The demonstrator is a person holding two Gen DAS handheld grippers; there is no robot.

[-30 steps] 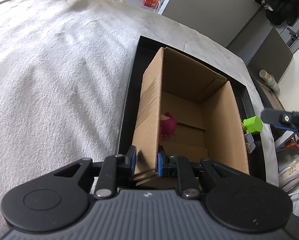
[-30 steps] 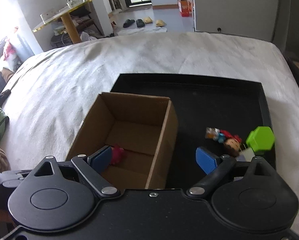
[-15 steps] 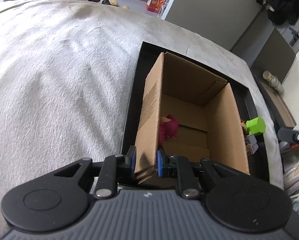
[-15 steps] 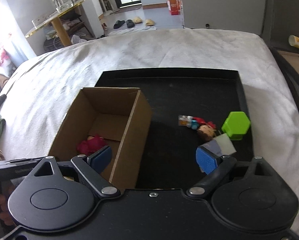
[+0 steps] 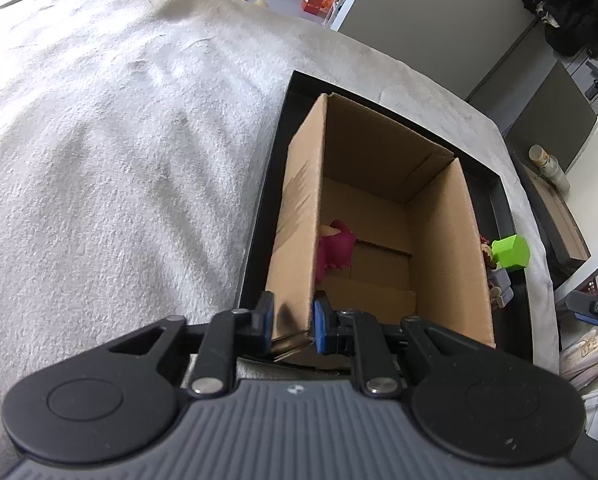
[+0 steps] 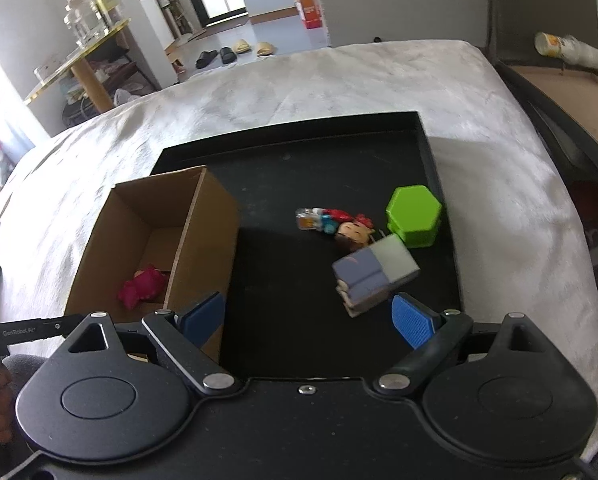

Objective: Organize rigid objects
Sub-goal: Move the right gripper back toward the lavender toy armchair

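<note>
Low in the left wrist view, the left gripper (image 5: 293, 326) is pinched onto the near corner of the cardboard box (image 5: 299, 216), one blue pad outside the wall and one inside, clamped tight on the cardboard. The box stands open-topped at the left end of the black tray (image 6: 319, 168), and down on its floor, against the left wall, lies a magenta plush toy (image 5: 335, 246). Over in the right wrist view, the right gripper (image 6: 307, 320) hangs above the tray with its blue pads spread wide and nothing between them. Just above its right pad, in the lower right of that view, sits a blue-grey and white block (image 6: 375, 272), a bit blurred, tilted on the tray floor. Beyond it, touching or nearly so, there's a small doll figure (image 6: 353, 232) with a red bow, lying with some little colourful bits at its left. Right of the doll stands a bright green hexagonal container (image 6: 415, 216), close to the tray's right rim. The tray rests on a white fuzzy blanket (image 5: 119, 140) that fills the upper left of the left wrist view.
</note>
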